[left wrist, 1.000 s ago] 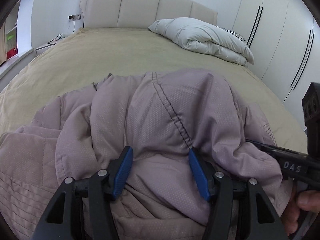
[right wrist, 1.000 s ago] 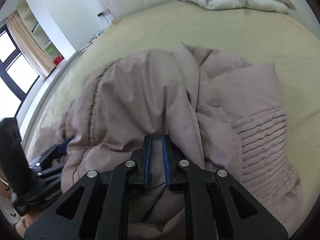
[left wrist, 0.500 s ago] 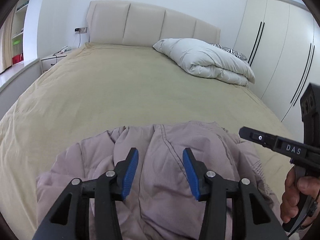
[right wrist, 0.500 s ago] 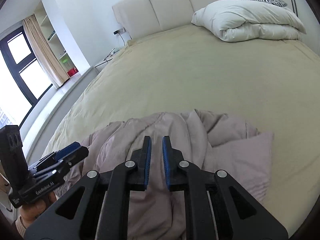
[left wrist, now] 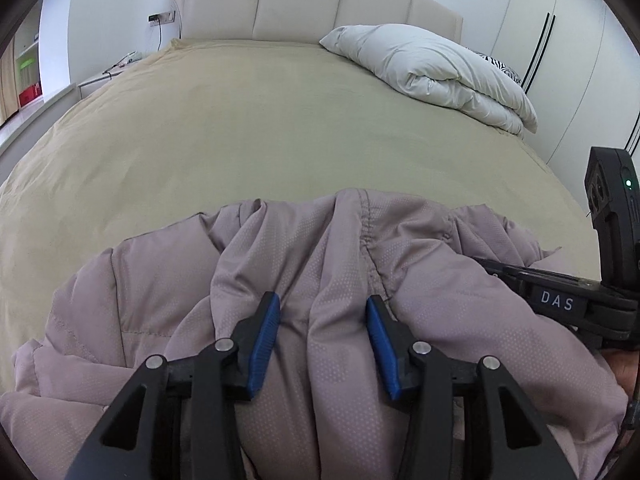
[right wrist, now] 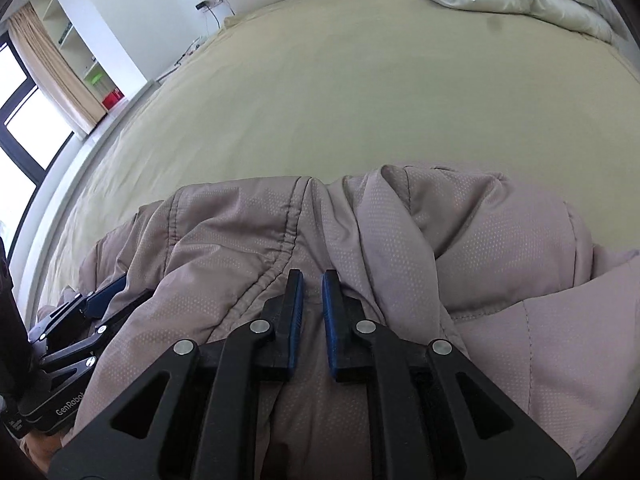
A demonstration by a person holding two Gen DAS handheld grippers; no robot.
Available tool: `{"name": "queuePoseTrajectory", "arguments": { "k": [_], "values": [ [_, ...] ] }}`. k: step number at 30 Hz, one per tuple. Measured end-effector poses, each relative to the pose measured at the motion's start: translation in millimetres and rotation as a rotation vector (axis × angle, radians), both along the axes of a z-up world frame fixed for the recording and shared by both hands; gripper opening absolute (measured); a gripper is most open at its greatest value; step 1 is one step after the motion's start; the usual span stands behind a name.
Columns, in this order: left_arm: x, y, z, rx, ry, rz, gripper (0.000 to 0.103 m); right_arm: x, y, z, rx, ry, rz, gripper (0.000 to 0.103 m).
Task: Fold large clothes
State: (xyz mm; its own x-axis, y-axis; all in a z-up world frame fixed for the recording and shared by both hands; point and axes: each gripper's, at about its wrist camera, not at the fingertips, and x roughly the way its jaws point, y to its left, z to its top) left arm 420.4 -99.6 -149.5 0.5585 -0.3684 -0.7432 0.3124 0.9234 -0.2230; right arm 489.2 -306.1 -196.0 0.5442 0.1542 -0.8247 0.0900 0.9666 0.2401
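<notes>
**Both grippers on the mauve jacket, near edge of bed**

Puffy mauve jacket (left wrist: 400, 248) sits bunched in a heap at the near end of the bed (left wrist: 248, 128), on the tan cover. Fabric humps up w/ a gathered seam running down the middle; quilted panel shows at the left in the left wrist view and at the right in the right wrist view.

Left gripper (left wrist: 322, 342): jaws about half open, having just been closing a bit. A thick fold of jacket stands between the blue pads (left wrist: 262, 344); fabric bulges up to both pads, but can't tell for sure if they're pinching it or only resting against it.

Right gripper (right wrist: 311, 320): jaws nearly closed, only a slim gap between the pads. A thin ridge of jacket cloth runs into that gap, so it looks clamped on the fabric just right of the gathered seam.

Each gripper shows in the other's view, pressed into the heap's side: right one at the far right edge, a hand (left wrist: 624, 372) partly visible under it; left one at the lower left.

Folded white duvet (left wrist: 432, 72) lies far right by the padded headboard (left wrist: 312, 4). Wardrobe doors (left wrist: 568, 60) on the right, window & curtain (right wrist: 52, 68) on the left.
</notes>
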Motion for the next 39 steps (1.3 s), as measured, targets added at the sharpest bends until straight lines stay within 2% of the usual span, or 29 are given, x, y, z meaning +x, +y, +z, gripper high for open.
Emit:
{"name": "queuePoseTrajectory", "arguments": {
  "k": [2, 4, 6, 7, 10, 11, 13, 15, 17, 19, 22, 24, 25, 28, 31, 33, 36, 39],
  "values": [
    [-2.6, 12.6, 17.2, -0.043, -0.017, 0.029, 0.047, 8.6, 5.6, 21.0, -0.017, -0.005, -0.010, 0.010],
    [-3.1, 21.7, 26.4, -0.032, -0.060, 0.059, 0.047, 15.3, 10.9, 44.3, -0.002, -0.104, 0.021, 0.010],
    [6.0, 23.0, 23.6, -0.011, -0.059, 0.072, 0.047, 32.2, 20.8, 54.2, -0.019, -0.109, 0.042, 0.010],
    [12.0, 23.5, 15.5, -0.011, -0.030, 0.074, 0.047, 46.4, 25.8, 50.5, -0.018, -0.070, 0.066, 0.010],
    [22.5, 34.0, -7.9, -0.082, 0.038, 0.088, 0.047, 80.4, 42.5, -1.3, -0.047, 0.138, 0.131, 0.010],
    [23.2, 38.3, -11.3, -0.106, 0.048, 0.098, 0.047, 81.3, 43.0, -11.4, -0.059, 0.111, 0.128, 0.010],
    [23.1, 40.0, -14.6, -0.116, 0.053, 0.099, 0.047, 78.0, 44.0, -12.0, -0.067, 0.045, 0.108, 0.010],
    [21.7, 35.4, -13.3, -0.094, 0.048, 0.092, 0.048, 76.3, 46.7, -16.0, -0.077, 0.034, 0.106, 0.010],
    [16.6, 38.5, -6.7, -0.099, 0.051, 0.099, 0.047, 74.5, 46.3, -5.7, -0.082, 0.052, 0.104, 0.010],
    [3.2, 43.0, 8.3, -0.101, 0.021, 0.115, 0.047, 53.4, 46.1, 18.8, -0.082, 0.013, 0.087, 0.010],
    [-39.4, 53.4, 33.4, -0.110, -0.061, 0.103, 0.047, -8.7, 47.3, 78.0, -0.018, -0.165, 0.132, 0.011],
    [-67.2, 57.2, 41.2, -0.109, -0.090, 0.100, 0.047, -51.9, 51.0, 101.6, 0.003, -0.233, 0.171, 0.011],
    [-77.4, 56.7, 41.2, -0.107, -0.092, 0.096, 0.047, -71.9, 62.2, 104.2, 0.000, -0.250, 0.181, 0.011],
    [-94.2, 52.9, 28.3, -0.060, -0.069, 0.087, 0.047, -104.3, 86.4, 81.6, -0.070, -0.181, 0.210, 0.011],
    [-110.6, 64.3, 26.3, -0.089, -0.045, 0.114, 0.047, -116.5, 112.2, 21.1, -0.146, -0.042, 0.191, 0.011],
    [-127.9, 74.7, 35.9, -0.083, -0.062, 0.123, 0.047, -122.4, 111.7, -3.6, -0.197, -0.091, 0.200, 0.011],
    [-164.1, 102.4, 57.9, -0.074, -0.109, 0.138, 0.047, -119.4, 107.2, -6.7, -0.138, -0.096, 0.157, 0.011],
    [-205.7, 134.7, 81.7, -0.058, -0.167, 0.162, 0.064, -135.8, 99.3, 18.1, -0.103, -0.087, 0.100, 0.011]
  ]
}}
